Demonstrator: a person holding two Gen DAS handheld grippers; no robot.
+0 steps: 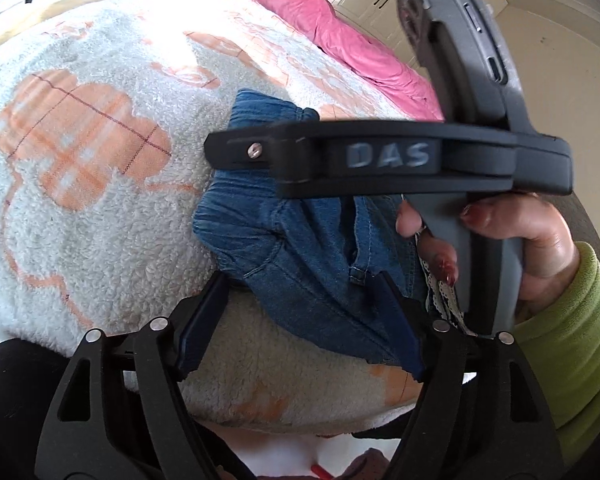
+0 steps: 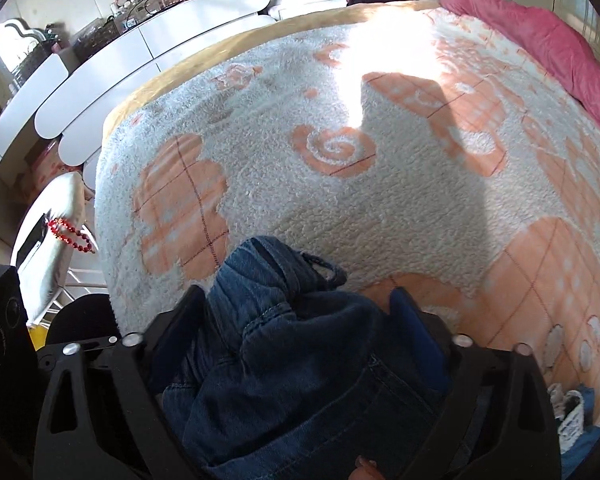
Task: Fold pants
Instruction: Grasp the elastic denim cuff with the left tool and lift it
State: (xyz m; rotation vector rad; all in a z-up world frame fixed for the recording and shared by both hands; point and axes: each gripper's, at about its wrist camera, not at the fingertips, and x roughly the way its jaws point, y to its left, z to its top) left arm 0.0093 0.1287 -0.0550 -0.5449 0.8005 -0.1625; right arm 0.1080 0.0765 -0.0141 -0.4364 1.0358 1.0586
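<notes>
Left wrist view: the left gripper (image 1: 300,320) fills the lower foreground, its jaws spread with a fold of the blue denim pants (image 1: 300,248) lying between them. The cloth touches the inner face of the right-hand finger (image 1: 400,320); whether the left-hand finger presses on it cannot be told. Beyond the jaws and to their right, the right gripper (image 1: 380,156) crosses the frame sideways, its body marked "DAS", with a hand (image 1: 532,240) in a green sleeve (image 1: 572,340) around its handle. The pants lie bunched on a fleecy white blanket with orange plaid shapes (image 1: 100,160) covering a bed. Far ahead of the jaws, a pink quilt (image 1: 340,28) lies along the bed's far side.

Right wrist view: the right gripper (image 2: 296,320) has its jaws partly spread around a thick bundle of the pants (image 2: 292,360), which fills the gap between them and touches both inner faces. A belt loop (image 2: 324,268) of the pants projects just ahead of the jaws. Ahead, the blanket (image 2: 300,184) runs to the pink quilt (image 2: 540,40). Left of the jaws, white cabinets (image 2: 140,60) line the wall, and a red bead bracelet (image 2: 70,234) rests on a pale stand (image 2: 52,248).
</notes>
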